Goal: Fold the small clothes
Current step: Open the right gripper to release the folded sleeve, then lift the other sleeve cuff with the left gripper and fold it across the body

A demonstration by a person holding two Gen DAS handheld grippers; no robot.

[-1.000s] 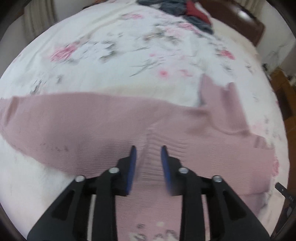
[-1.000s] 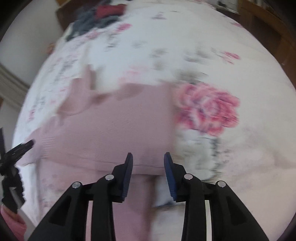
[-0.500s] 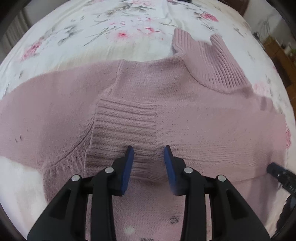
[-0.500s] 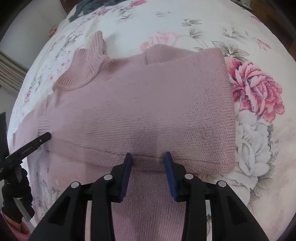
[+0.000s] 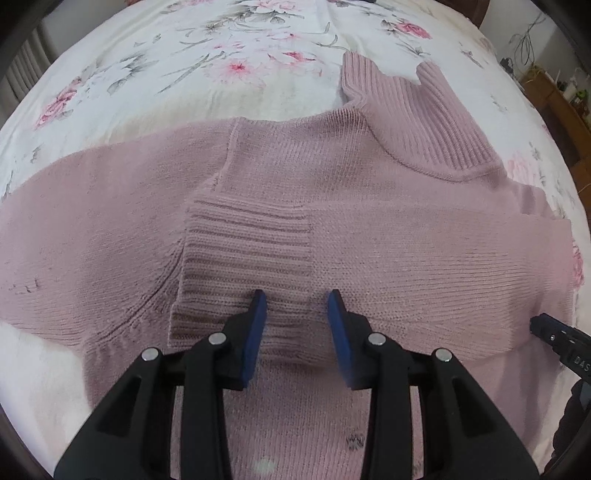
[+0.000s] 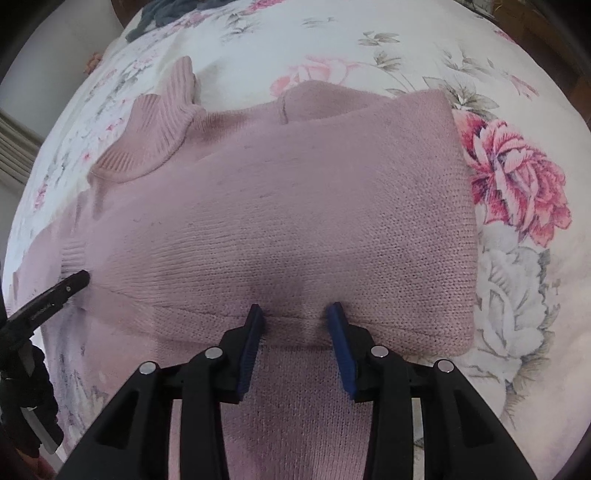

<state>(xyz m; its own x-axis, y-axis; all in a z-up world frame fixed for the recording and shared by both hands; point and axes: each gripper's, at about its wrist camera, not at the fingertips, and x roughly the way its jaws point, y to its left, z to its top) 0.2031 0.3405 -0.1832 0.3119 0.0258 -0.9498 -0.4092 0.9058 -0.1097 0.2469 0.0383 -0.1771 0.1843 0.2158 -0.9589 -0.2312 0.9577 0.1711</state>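
Observation:
A dusty-pink knitted turtleneck sweater [image 5: 332, 192] lies flat on a floral bed sheet [image 5: 221, 55]. One sleeve is folded across the chest, and its ribbed cuff [image 5: 247, 258] ends just beyond my left gripper [image 5: 297, 301]. That gripper is open, its blue pads low over the cuff's near edge, gripping nothing. In the right wrist view the same sweater [image 6: 295, 206] shows the folded sleeve's bend at the right. My right gripper [image 6: 295, 314] is open at the sleeve's lower edge. The ribbed collar [image 6: 147, 136] points up left.
The right gripper's tip [image 5: 554, 332] pokes in at the left view's right edge, and the left gripper's tip [image 6: 51, 295] at the right view's left edge. Dark clothes [image 6: 166, 14] lie far up the bed. Wooden furniture [image 5: 561, 99] stands beside the bed.
Both grippers have dropped closer to the sweater and steadied. The sleeve now lies folded flat across the chest. The jaws stay open.

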